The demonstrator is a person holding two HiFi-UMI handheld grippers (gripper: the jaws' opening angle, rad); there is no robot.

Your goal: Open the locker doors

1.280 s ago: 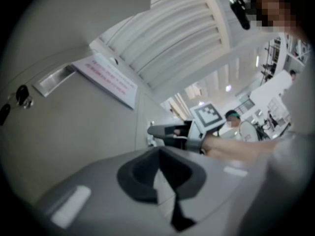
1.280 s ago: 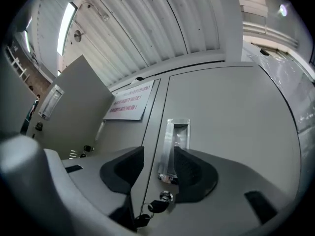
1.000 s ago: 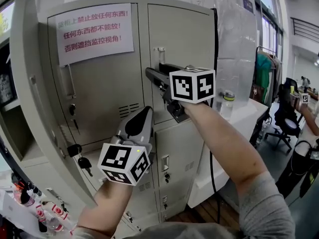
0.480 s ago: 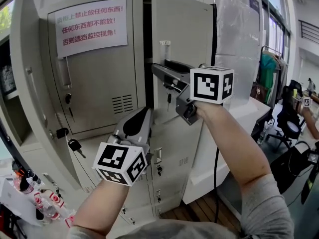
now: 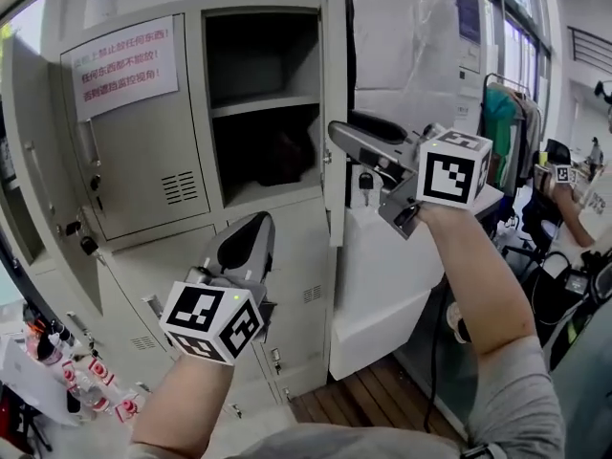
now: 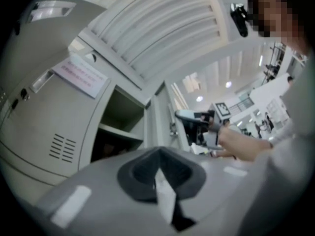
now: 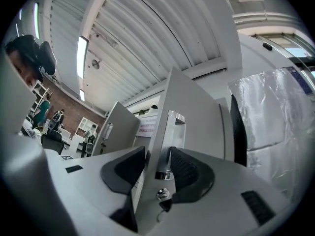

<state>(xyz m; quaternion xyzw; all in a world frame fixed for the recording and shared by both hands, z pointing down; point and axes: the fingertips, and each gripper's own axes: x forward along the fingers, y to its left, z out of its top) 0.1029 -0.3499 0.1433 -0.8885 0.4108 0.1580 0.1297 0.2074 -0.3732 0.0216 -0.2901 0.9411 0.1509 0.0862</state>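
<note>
The grey locker's upper right door (image 5: 335, 75) stands swung out to the right, seen edge-on. Behind it an open compartment (image 5: 263, 113) with one shelf shows. My right gripper (image 5: 342, 134) is shut on the door's edge by its handle. In the right gripper view the door (image 7: 192, 112) sits between the pads, which have just closed a little further on it, and a key (image 7: 161, 194) hangs below. My left gripper (image 5: 251, 226) is shut on nothing and hangs in front of the lower lockers (image 5: 296, 256). From the left gripper (image 6: 158, 154) view the open compartment is on the left.
The upper left door (image 5: 143, 161) is closed and carries a printed notice (image 5: 124, 60). Another door (image 5: 29, 161) at the far left hangs open. A plastic-wrapped white cabinet (image 5: 411, 27) stands right of the locker. Bottles (image 5: 76, 390) lie at lower left, and chairs and people are at far right.
The upper right door has swung from nearly closed to wide open, carried rightward by my right gripper. My left gripper has drifted down and left.
</note>
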